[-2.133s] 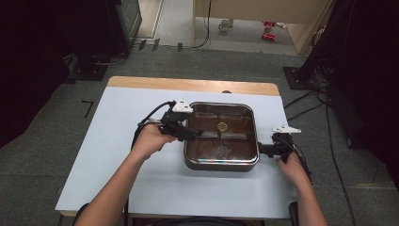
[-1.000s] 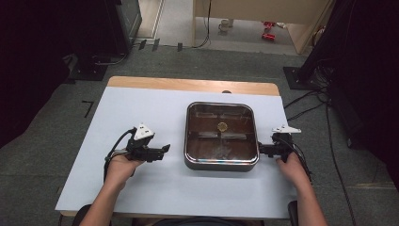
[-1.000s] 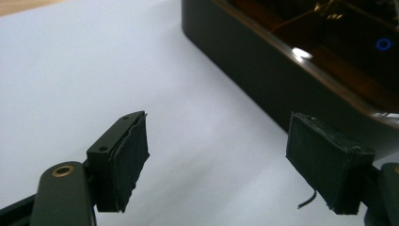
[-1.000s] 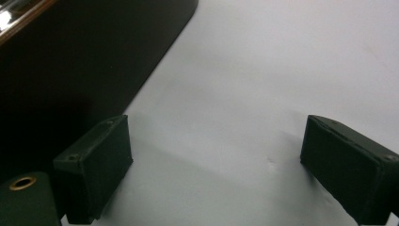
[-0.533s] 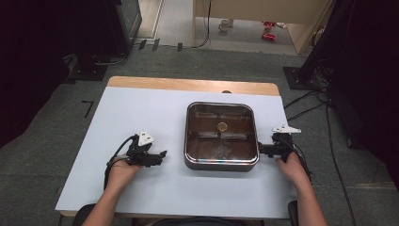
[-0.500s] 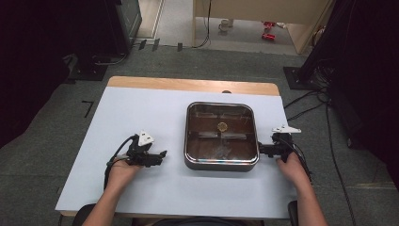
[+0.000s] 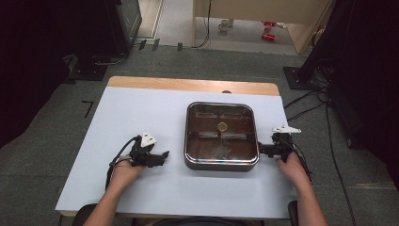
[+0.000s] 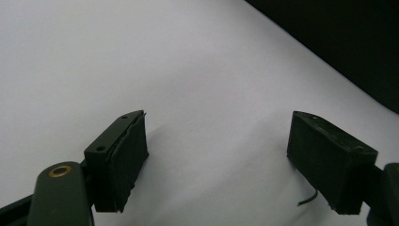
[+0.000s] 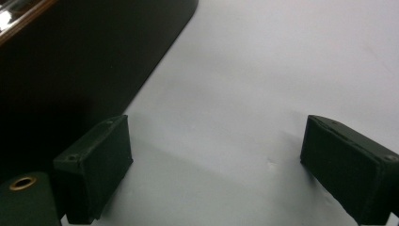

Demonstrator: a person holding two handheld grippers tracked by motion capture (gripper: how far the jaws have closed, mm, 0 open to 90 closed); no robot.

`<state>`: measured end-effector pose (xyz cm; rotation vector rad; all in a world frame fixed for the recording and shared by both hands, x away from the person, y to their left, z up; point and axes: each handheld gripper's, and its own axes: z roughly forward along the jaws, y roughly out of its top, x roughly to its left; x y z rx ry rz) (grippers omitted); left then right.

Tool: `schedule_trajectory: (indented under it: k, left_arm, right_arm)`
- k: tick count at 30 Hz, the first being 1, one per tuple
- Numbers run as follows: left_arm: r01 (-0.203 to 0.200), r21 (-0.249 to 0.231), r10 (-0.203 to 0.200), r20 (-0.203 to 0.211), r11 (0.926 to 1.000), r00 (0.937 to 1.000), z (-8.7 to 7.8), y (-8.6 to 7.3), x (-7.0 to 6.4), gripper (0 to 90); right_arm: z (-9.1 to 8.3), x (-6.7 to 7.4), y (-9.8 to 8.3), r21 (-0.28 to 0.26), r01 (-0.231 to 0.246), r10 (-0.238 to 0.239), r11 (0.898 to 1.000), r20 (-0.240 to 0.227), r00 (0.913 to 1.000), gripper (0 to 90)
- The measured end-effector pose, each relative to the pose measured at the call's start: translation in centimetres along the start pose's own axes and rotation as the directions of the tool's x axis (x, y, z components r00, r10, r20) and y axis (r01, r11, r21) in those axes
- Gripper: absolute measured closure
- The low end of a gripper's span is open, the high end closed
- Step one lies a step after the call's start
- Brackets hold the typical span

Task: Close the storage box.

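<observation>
A square metal pan point(image 7: 221, 160) with a brown inside stands on the pale table sheet point(image 7: 141, 117), right of centre. A small round golden piece point(image 7: 222, 125) lies in its far half. My left gripper point(image 7: 163, 157) rests low on the sheet a short way left of the pan, pointing at it. Its jaws are open in the left gripper view point(image 8: 216, 155), with bare sheet between them. My right gripper point(image 7: 260, 149) sits at the pan's right side. It is open point(image 9: 216, 155), and the pan's dark wall point(image 9: 70, 61) stands just left of its left jaw.
The table's wooden far edge point(image 7: 188, 84) shows beyond the sheet. Dark stands and cables point(image 7: 310, 103) lie on the floor to the right and back left. Bare sheet stretches across the left and near parts of the table.
My left gripper has drawn back from the pan's left edge, moving left and toward the person, then settled low on the sheet. The right gripper and the pan have stayed put.
</observation>
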<state>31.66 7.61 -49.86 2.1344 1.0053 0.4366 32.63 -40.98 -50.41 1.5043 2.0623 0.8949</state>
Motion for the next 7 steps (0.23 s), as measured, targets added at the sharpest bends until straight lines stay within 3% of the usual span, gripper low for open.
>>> schedule_trajectory:
  k: [7]
  left_arm:
    - [0.000,0.003,0.000,0.001,1.0000,1.0000,-0.02,0.01,0.01,20.4]
  right_arm:
    - [0.00,-0.01,0.00,0.000,0.000,0.000,1.000,0.000,1.0000,8.8]
